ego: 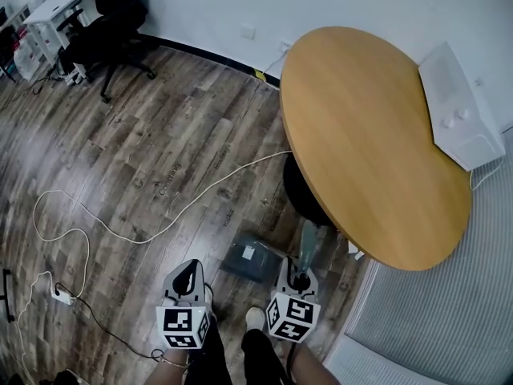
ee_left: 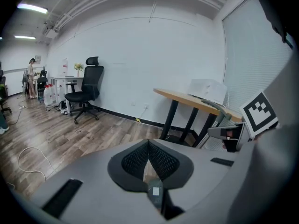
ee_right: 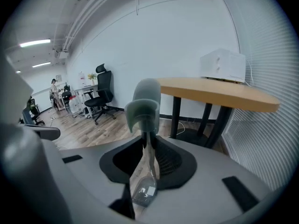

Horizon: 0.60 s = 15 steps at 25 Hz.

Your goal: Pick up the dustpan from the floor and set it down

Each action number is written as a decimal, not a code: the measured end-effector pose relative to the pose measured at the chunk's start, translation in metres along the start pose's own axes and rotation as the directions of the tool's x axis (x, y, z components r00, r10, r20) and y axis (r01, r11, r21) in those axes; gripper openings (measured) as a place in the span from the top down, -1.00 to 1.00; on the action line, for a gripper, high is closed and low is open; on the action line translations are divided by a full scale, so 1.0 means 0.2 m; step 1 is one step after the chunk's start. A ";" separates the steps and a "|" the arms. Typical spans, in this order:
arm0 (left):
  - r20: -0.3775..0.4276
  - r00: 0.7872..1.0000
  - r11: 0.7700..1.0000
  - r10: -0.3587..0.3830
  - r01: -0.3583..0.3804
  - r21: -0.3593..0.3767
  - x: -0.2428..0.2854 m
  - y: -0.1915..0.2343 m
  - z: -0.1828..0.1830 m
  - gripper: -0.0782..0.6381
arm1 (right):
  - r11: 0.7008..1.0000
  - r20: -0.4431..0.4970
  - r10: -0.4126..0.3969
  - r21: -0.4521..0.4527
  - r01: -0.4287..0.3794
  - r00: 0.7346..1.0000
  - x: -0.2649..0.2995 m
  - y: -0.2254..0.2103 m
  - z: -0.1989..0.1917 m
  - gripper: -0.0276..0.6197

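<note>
Right tongs (ego: 302, 281) clamp dustpan (ego: 250, 261) handle; long axis runs forward-up from them, pan lying left; left tongs (ego: 187, 277) closed, empty.

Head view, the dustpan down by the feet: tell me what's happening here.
A person stands over a wood-plank floor with a gripper in each hand. The right gripper has its fingers closed on the grey-green plastic handle of the dark grey dustpan, beside the round wooden table. Whether the pan is clear of the floor cannot be told. The left gripper is shut and holds nothing.
</note>
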<state>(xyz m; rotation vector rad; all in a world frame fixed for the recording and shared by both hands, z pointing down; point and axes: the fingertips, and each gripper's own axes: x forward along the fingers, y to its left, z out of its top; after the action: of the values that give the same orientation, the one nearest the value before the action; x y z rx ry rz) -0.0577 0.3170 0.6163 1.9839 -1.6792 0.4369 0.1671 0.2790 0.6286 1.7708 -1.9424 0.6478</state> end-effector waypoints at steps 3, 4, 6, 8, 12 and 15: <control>0.030 0.999 1.000 0.018 -0.019 0.008 -0.08 0.00 0.10 0.73 | 0.999 0.015 0.041 -0.036 -0.041 0.999 -0.08 0.07 0.11 0.61; 0.043 0.999 1.000 0.025 -0.026 0.015 -0.11 0.00 0.14 0.73 | 0.997 0.022 0.056 -0.047 -0.054 0.998 -0.11 0.10 0.16 0.61; 0.071 0.997 0.999 0.040 -0.042 0.031 -0.17 -0.01 0.23 0.73 | 0.995 0.041 0.084 -0.064 -0.081 0.996 -0.16 0.14 0.26 0.61; 0.101 0.994 0.998 0.051 -0.055 0.038 -0.22 -0.03 0.34 0.73 | 0.991 0.062 0.112 -0.077 -0.107 0.992 -0.20 0.17 0.37 0.61; 0.151 0.986 0.996 0.066 -0.073 0.041 -0.34 -0.05 0.53 0.73 | 0.978 0.071 0.184 -0.115 -0.175 0.980 -0.30 0.28 0.58 0.61; 0.164 0.982 0.995 0.093 -0.099 0.031 -0.43 -0.05 0.61 0.73 | 0.964 0.093 0.236 -0.145 -0.221 0.967 -0.38 0.36 0.71 0.61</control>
<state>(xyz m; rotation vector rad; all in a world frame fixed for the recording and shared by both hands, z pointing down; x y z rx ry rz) -0.0736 0.3188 0.4675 2.0197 -1.8857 0.3528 0.1028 0.2599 0.4662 1.5443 -2.2323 0.4893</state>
